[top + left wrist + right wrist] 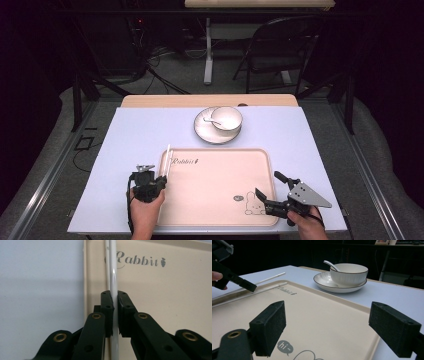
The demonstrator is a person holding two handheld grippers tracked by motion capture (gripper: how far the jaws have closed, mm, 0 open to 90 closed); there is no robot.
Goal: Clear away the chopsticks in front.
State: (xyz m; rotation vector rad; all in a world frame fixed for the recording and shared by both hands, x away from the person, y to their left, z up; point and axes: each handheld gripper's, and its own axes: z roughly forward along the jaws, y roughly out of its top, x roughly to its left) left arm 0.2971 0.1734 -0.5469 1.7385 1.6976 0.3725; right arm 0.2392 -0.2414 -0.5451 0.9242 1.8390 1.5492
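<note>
The chopsticks (113, 270) lie along the tray's (220, 200) left edge, running from near to far, their far tips past the "Rabbit" print. The left gripper (114, 298) has its jaws pressed together on them, pinching the white sticks near their near end, just inside the tray's raised rim. In the left gripper view one stick sits squarely between the pads; a second, thinner-looking one runs just beside it, and whether both are truly clamped cannot be told.

They look light, stiff and glossy, so probably slippery: two smooth rods likely to roll against each other or pivot in a grip taken so far toward one end. A hold closer to the middle would balance them better.

The right gripper (267, 200) rests over the tray's near right corner by the rabbit drawing, jaws spread wide and holding nothing.

Well beyond the tray, a bowl (227, 118) with a spoon (212, 120) stands on a plate (205, 131) on the table (135, 130).
</note>
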